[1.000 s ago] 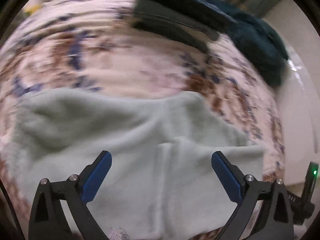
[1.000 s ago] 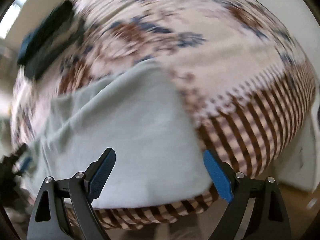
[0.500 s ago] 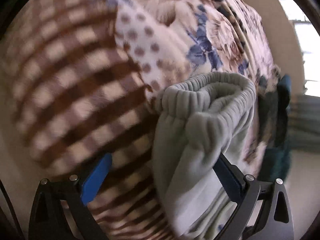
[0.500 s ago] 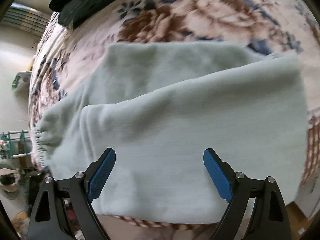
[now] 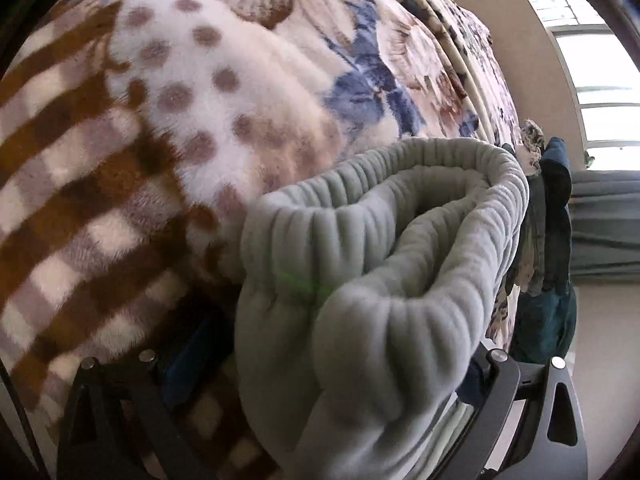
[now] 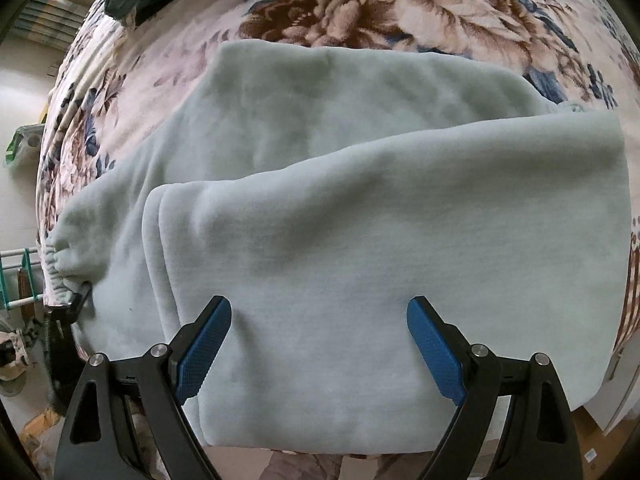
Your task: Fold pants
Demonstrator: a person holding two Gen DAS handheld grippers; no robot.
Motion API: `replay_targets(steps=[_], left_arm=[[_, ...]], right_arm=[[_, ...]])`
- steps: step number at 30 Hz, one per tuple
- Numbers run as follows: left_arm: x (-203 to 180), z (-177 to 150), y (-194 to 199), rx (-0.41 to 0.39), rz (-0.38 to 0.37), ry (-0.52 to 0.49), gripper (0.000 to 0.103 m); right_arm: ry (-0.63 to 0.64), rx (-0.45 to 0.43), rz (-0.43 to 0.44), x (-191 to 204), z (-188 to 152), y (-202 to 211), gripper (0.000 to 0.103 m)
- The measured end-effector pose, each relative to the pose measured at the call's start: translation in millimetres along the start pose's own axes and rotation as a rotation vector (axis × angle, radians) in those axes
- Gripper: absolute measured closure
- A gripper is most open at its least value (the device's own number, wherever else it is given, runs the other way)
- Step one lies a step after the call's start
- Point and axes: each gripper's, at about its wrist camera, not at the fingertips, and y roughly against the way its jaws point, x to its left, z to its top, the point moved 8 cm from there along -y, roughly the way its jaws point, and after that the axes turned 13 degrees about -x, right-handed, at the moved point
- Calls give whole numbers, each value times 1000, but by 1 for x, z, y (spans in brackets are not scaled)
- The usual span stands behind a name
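Pale green fleece pants [image 6: 360, 208] lie folded in layers on a flowered blanket. Their gathered elastic waistband [image 5: 380, 248] fills the left wrist view, bunched between the jaws of my left gripper [image 5: 332, 364], which stand wide apart around it; both blue pads are mostly hidden by cloth. My right gripper [image 6: 318, 344] is open and empty, hovering over the near edge of the folded legs. The left gripper's tip [image 6: 78, 300] shows in the right wrist view at the waistband end.
The blanket [image 5: 200, 80] has brown checks at the edge and flowers [image 6: 400, 8] further in. Dark blue-green clothes [image 5: 552, 240] are piled at the bed's far end. A window [image 5: 600, 80] and floor lie beyond.
My left gripper swung from above the pants to their waistband end and closed in around it. My right gripper moved over the folded legs and has steadied there.
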Motion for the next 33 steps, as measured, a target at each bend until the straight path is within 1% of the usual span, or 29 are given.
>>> replay_targets(steps=[1,2,3,4,5,6,7,10,11,12,14,15,16,17,19,20,21,22,24,25,26,27,28,29,30,31,32,33], left_arm=[[-4,2,0,-4,1,-5,2],[-10,6,1,-21,-3,-8,5],[-18,10,6,-54,-10,-24,21],[-25,12,10,-71,4,-62,40],[-30,13,13,-83,19,-98,48],[-34,13,16,-99,29,-119,58],[-36,12,25,-120,44,-140,64],[-50,4,46,-176,106,-239,66],[-55,2,50,-184,106,-251,67],[-64,-2,56,-196,93,-268,73],[-77,-9,69,-217,97,-323,76],[-84,-12,75,-229,90,-338,79],[-102,-16,82,-245,70,-367,80],[-114,-21,91,-255,48,-389,81],[-149,-38,112,-281,-9,-440,82],[-166,-47,120,-288,-26,-469,82],[-181,-59,127,-289,-43,-497,82],[-200,-76,135,-274,-79,-523,82],[-232,-116,145,-240,-126,-579,82],[-251,-148,146,-205,-152,-637,82],[-261,-170,144,-187,-159,-669,82],[-269,-194,140,-153,-174,-696,82],[-280,-232,129,-90,-179,-747,82],[-284,-256,121,-61,-161,-793,82],[-288,-287,109,-17,-145,-848,82],[-290,-308,99,18,-128,-887,82],[-290,-334,83,46,-88,-959,82],[-291,-353,71,68,-66,-1011,82]], right_arm=[[-4,1,2,1,0,0,11],[-8,-2,7,2,0,0,11],[-8,-4,8,3,0,0,11],[-7,-5,9,4,0,-1,11],[-4,-9,9,5,-1,-1,11],[-4,-13,12,5,-1,0,11],[-4,-17,14,4,-1,0,11],[-6,-38,18,-2,-2,6,11],[-6,-44,22,-4,-2,7,11],[-5,-51,33,-7,-2,8,11],[-9,-48,50,-14,-3,9,11],[-17,-46,60,-19,-4,10,11],[-29,-40,74,-24,-5,12,11],[-44,-37,93,-30,-5,15,11],[-54,-41,116,-40,-5,23,11],[-50,-53,121,-49,-4,30,11],[-46,-63,124,-56,-2,36,11],[-40,-74,126,-66,0,42,11],[-38,-86,118,-89,4,52,11],[-48,-90,116,-102,6,56,11],[-61,-94,114,-113,10,60,11],[-81,-102,112,-130,13,66,11],[-95,-111,109,-143,17,71,11],[-113,-126,97,-164,20,80,11],[-120,-132,86,-175,23,83,11],[-132,-141,67,-196,25,90,11],[-141,-145,48,-213,25,95,11],[-148,-147,29,-225,25,97,11]])
